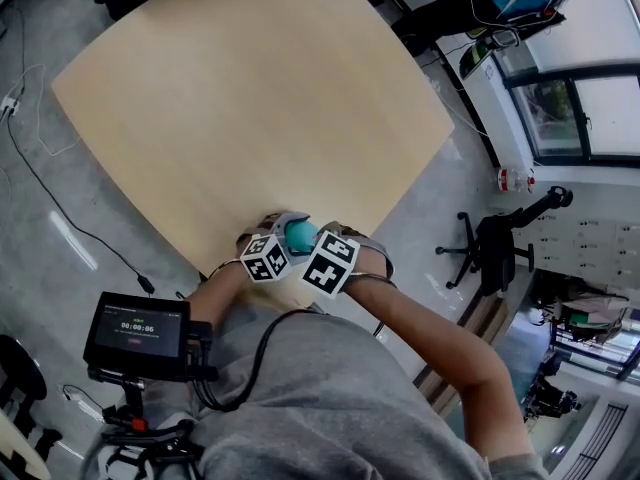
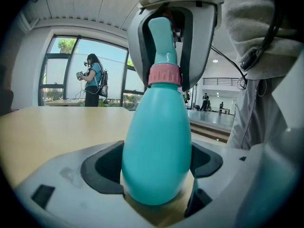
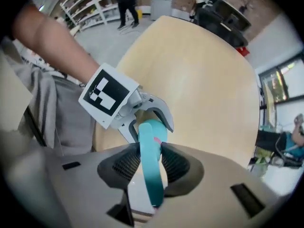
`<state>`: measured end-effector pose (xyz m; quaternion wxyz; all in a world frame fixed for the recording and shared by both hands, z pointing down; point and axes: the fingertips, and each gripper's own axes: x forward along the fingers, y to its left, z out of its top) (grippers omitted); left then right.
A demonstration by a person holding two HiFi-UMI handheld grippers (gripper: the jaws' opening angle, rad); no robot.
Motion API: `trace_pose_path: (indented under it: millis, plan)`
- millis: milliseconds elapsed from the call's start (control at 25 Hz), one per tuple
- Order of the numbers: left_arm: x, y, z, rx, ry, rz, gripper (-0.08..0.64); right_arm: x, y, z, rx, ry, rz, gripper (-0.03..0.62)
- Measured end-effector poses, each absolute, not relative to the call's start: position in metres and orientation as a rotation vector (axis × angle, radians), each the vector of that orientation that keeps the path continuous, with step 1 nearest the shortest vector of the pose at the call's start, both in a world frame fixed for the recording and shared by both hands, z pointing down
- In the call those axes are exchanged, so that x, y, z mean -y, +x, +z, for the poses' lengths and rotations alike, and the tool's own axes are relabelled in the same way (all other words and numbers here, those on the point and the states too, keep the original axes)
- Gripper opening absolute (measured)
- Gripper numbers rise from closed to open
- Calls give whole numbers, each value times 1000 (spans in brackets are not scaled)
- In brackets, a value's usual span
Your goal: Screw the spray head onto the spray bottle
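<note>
Head view first, and most of it is covered. The marker cubes (image 1: 330, 261) and both hands sit over the bottle (image 1: 299, 235), so only a teal patch peeks out between them at the near edge of the table (image 1: 250, 98).

The right claw (image 3: 151, 164) points down, its ribbed pads clamped on the head (image 3: 153, 175). Just beyond the pads the collar (image 3: 155, 139) is a mere pink sliver, and the bottle below is nearly all hidden.

The left claw (image 2: 159, 175) grips the bottle's belly, pads pressing on both sides. The base is cut off behind the claw's own body. Above it the collar rings the neck, and the head runs up between the other claw's jaws. How far the collar is threaded can't be made out.

As for writing, a small screen (image 1: 138, 333) beside the left arm shows digits too small to read.
</note>
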<state>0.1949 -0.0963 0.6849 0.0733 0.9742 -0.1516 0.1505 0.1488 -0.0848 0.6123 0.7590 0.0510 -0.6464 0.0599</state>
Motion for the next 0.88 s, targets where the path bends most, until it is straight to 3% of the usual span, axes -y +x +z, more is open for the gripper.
trace_pose_path:
  millis: [120,200,480,560,760,880]
  plan:
    - [97,197,685,474,2916,450,394,78,154,608,1495,151,359,143]
    - [97,198,686,472,2914,450,394,71,153,596,1550,132,487,209]
    - [97,196,687,464,2909,447,394,85,151,558,1670,-59,268,233]
    - [96,196,688,459,2908,446,394,87,148,546,1701,-189,37,233]
    - [98,194,689,449,2912,448,394,86,164,538,1470,-694,-1094,232]
    - [98,192,690,451,2913,449,394,74,172,553,1373,-881,-1354,232]
